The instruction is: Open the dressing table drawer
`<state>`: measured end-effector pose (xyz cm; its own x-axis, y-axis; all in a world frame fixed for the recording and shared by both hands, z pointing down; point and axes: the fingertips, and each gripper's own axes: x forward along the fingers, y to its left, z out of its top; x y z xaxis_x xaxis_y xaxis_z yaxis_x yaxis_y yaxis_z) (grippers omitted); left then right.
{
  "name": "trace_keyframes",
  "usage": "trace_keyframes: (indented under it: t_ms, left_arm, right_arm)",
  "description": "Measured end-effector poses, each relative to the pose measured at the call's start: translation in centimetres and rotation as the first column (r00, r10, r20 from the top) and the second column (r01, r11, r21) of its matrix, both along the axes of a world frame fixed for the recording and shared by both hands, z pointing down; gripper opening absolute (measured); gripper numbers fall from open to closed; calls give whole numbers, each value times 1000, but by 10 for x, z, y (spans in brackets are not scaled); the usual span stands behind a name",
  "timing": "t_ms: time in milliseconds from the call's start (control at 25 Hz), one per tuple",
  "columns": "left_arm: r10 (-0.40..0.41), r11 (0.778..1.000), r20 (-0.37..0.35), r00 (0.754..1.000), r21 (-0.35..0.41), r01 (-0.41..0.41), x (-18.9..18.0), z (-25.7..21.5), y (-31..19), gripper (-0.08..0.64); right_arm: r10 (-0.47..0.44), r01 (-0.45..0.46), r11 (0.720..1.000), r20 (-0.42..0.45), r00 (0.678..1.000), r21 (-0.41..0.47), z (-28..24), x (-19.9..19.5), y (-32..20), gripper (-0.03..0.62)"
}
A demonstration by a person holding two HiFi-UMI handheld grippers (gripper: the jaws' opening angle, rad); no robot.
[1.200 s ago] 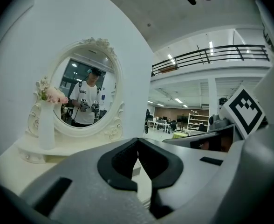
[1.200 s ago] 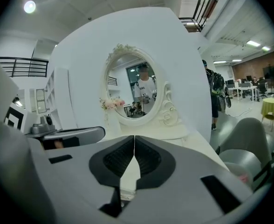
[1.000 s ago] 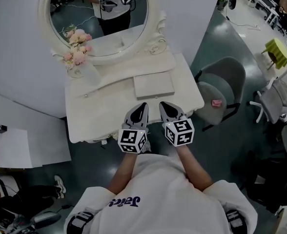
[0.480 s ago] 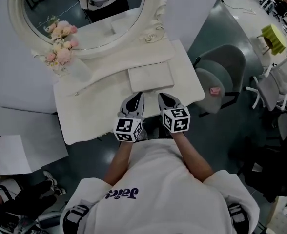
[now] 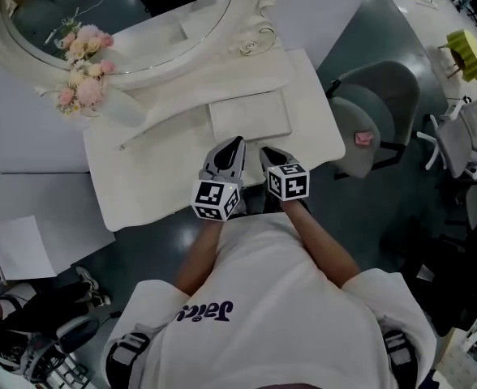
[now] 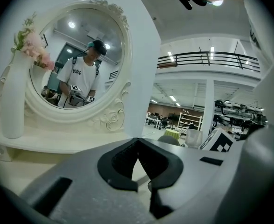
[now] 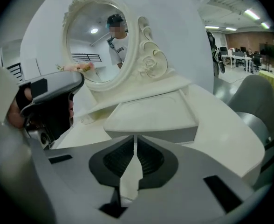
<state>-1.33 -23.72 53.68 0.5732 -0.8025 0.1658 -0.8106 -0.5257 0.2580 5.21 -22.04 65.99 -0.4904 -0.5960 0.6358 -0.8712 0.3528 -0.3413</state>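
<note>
The white dressing table (image 5: 145, 181) stands against the wall, with an oval mirror (image 5: 133, 14) on top. Its drawer front is hidden under the tabletop's near edge in the head view, and neither gripper view shows it. Both grippers hover side by side over that near edge, pointing at the mirror. My left gripper (image 5: 232, 146) is shut and holds nothing; its view looks level across the tabletop (image 6: 44, 164) at the mirror (image 6: 76, 69). My right gripper (image 5: 268, 154) is shut and empty too, tilted down toward a flat white box (image 7: 151, 118) just beyond its tips (image 7: 135, 136).
The flat white box (image 5: 249, 113) lies mid-table beyond both grippers. A vase of pink flowers (image 5: 80, 87) stands at the table's left. A grey chair (image 5: 376, 112) with a small pink item (image 5: 363, 138) sits to the right. A white sheet (image 5: 19, 245) lies on the floor at left.
Both grippers have come down and back toward the table's near edge, the right one more and tilting downward. Both stay shut.
</note>
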Motion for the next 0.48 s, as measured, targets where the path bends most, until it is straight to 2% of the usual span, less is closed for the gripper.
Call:
trace_keyframes:
  t_ms: [120,280,400,480]
  left_arm:
    - [-34,999,7,999,-35,34,-2,9,-5,15]
    - [-49,998,23,999,-46,50,-8,14,-9,15]
    - [-71,996,32,997,-56,72,-16,17,-12,15]
    - [-79,995,36,996,-65,81,-21,19,-12,15]
  right_arm:
    - [-21,21,999,-5,1000,-30,15,-4,-1,14]
    - [-36,36,998,-2,999,-58,25,-9,-7,20]
    - [-51,49,995,-21,998,-92,36,-13,-8,133]
    - [-52,47,993,-36,998,-111,44,-13,-8,135]
